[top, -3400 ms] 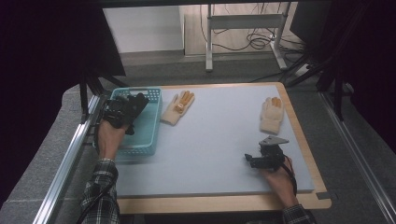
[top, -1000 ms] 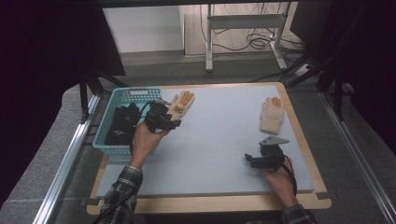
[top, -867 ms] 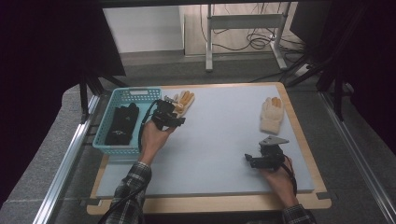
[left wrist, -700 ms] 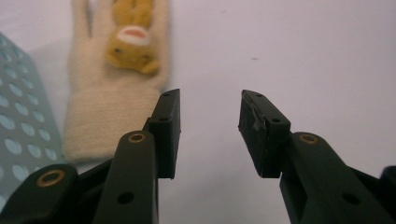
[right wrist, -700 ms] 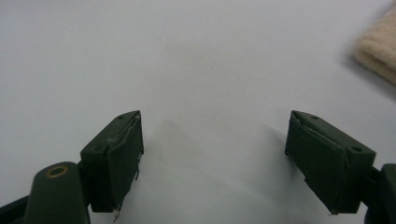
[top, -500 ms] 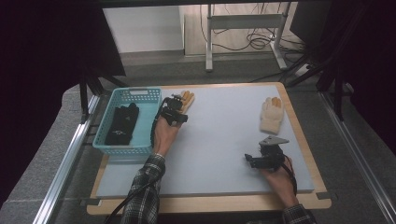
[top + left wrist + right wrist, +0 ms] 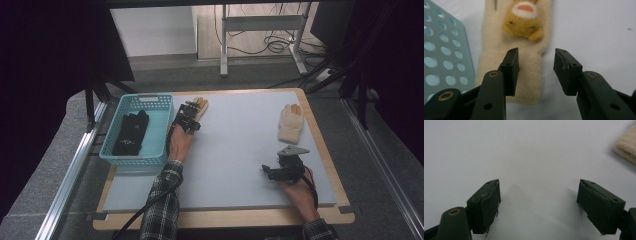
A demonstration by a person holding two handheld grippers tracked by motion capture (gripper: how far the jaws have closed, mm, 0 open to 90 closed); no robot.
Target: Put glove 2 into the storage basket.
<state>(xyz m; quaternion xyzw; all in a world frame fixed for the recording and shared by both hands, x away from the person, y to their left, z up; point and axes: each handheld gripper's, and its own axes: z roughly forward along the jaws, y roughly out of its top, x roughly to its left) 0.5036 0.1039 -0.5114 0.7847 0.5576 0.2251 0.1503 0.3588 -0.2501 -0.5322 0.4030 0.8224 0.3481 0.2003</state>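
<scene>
A beige glove [image 7: 201, 103] with an orange animal face [image 7: 524, 22] lies on the white mat just right of the teal basket [image 7: 159, 107]. My left gripper [image 7: 190, 114] hovers low over the glove's cuff [image 7: 529, 75]. Its jaws have just been closing, and part of the cuff lies between them with neither pad pressing on it. A black glove [image 7: 129, 132] lies in the basket. A second beige glove [image 7: 291, 122] rests at the mat's right side. Near the front right, my right gripper [image 7: 267, 170] stands open over bare mat [image 7: 536, 170].
The basket's perforated wall [image 7: 444, 55] is close to the left jaw. A corner of the second beige glove [image 7: 626, 147] lies beyond the right gripper's right jaw. The mat sits on a wooden board [image 7: 225, 217]. Table legs and cables [image 7: 260, 35] stand behind it.
My left hand has moved from the basket to the right and come down over the beige glove's cuff. The right hand has stayed still.
</scene>
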